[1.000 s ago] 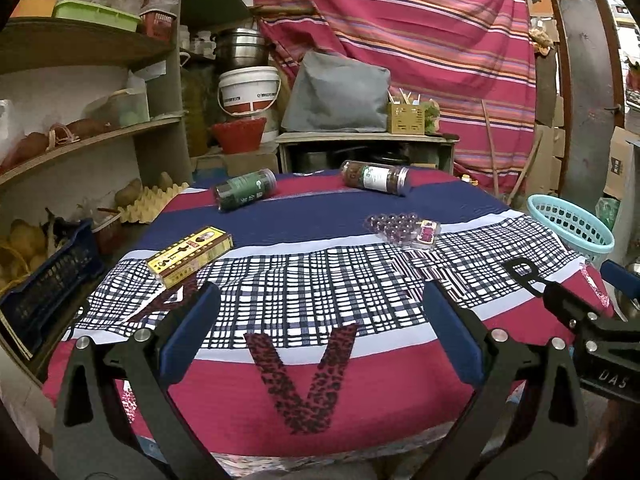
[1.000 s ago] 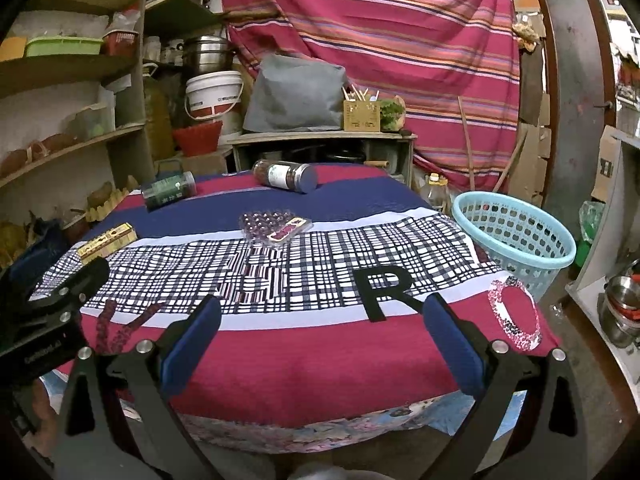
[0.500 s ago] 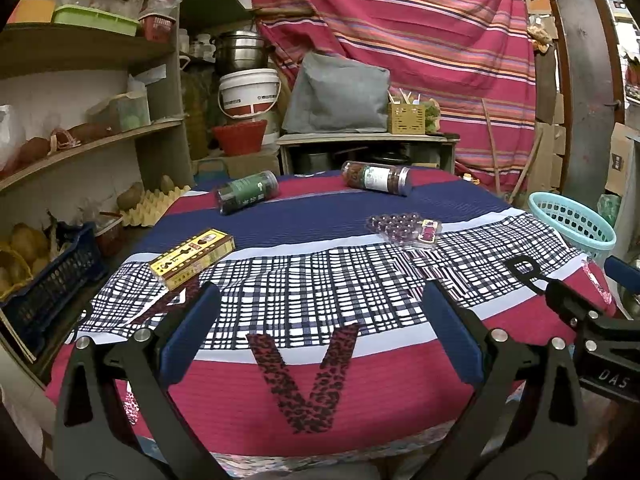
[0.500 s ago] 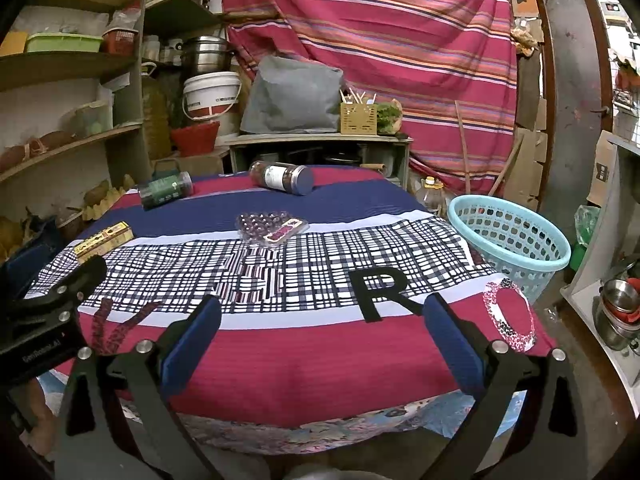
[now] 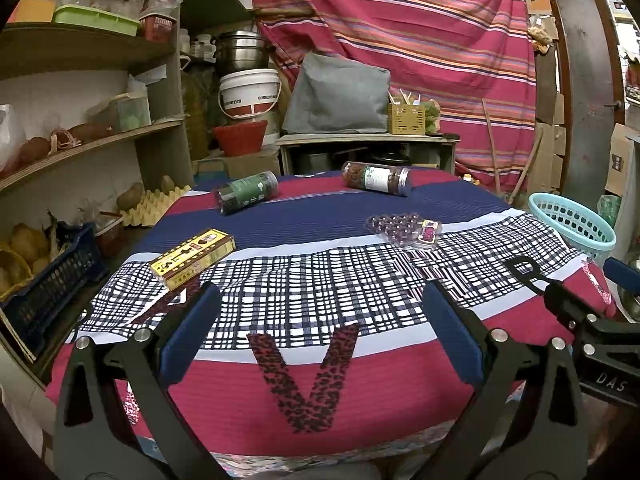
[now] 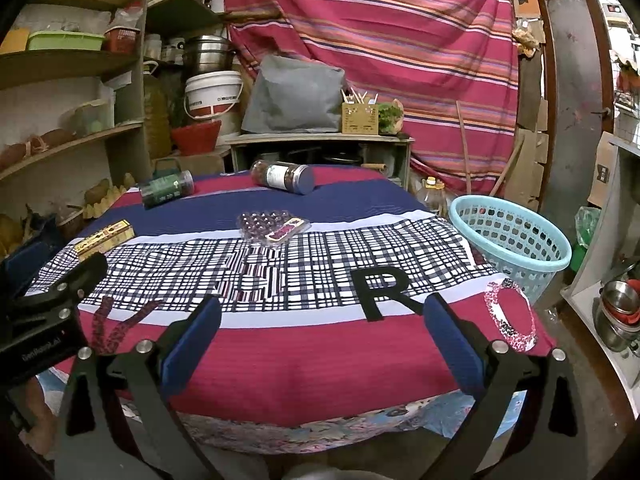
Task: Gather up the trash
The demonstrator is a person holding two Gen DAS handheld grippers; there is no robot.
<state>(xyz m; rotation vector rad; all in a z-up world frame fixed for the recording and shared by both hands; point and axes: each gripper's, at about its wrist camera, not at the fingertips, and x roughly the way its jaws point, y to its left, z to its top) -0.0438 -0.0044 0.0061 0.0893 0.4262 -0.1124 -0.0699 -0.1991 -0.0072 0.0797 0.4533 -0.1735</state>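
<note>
Four pieces of trash lie on the cloth-covered table point(image 5: 320, 380): a yellow box point(image 5: 192, 259) at the left, a green jar point(image 5: 247, 198) on its side at the far left, a brown jar point(image 5: 377, 179) on its side at the far middle, and a clear blister tray point(image 5: 404, 230). They also show in the right wrist view: the box point(image 6: 105, 239), green jar point(image 6: 167, 190), brown jar point(image 6: 282, 176), tray point(image 6: 273, 227). A light blue basket point(image 6: 510, 240) stands beside the table's right edge. My left gripper point(image 5: 318, 324) and right gripper point(image 6: 318, 324) are open and empty, at the table's near edge.
Wooden shelves point(image 5: 80, 148) with boxes and produce line the left side. A dark blue crate point(image 5: 48, 284) sits low by the table's left edge. A low cabinet point(image 5: 368, 152) with a white bucket point(image 5: 249, 94) stands behind the table. Metal bowls point(image 6: 618, 312) sit at the right.
Both views have shifted only slightly; the grippers stay open and nothing on the table has moved.
</note>
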